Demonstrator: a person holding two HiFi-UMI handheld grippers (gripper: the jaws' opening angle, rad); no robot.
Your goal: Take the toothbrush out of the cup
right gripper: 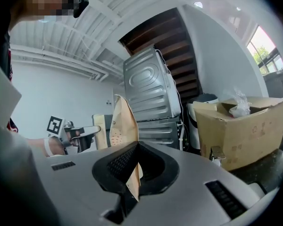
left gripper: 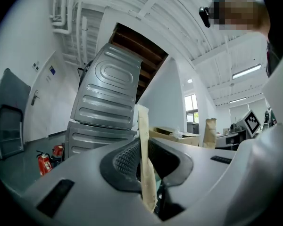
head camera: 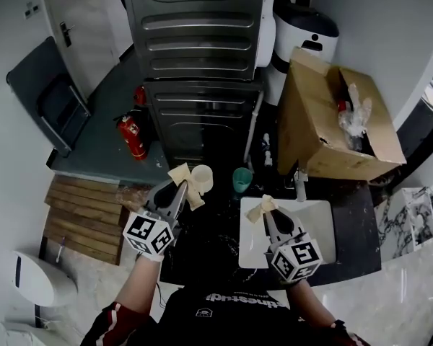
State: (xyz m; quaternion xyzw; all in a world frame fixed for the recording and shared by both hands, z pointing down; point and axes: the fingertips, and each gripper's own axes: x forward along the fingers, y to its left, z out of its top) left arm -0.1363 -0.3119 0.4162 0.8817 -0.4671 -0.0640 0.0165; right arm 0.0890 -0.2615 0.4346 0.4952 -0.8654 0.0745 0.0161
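Note:
My left gripper [head camera: 179, 189] is shut on a tan paper strip [head camera: 182, 172], held up in front of a white cup [head camera: 203, 178] on the dark counter. In the left gripper view the strip [left gripper: 144, 145] stands upright between the jaws of that gripper [left gripper: 145, 168]. My right gripper [head camera: 268, 213] is shut on a tan paper packet [head camera: 260, 208] above the white sink [head camera: 322, 225]. The packet [right gripper: 122, 121] rises from the jaws of that gripper [right gripper: 133, 173] in the right gripper view. A green cup [head camera: 242, 180] stands beside the white one. I see no toothbrush.
Two stacked grey machines [head camera: 198, 56] stand behind the counter. An open cardboard box [head camera: 325, 125] sits at the back right beside a tap [head camera: 301, 184]. A red fire extinguisher [head camera: 132, 136] and a wooden pallet [head camera: 79, 215] are on the floor at left.

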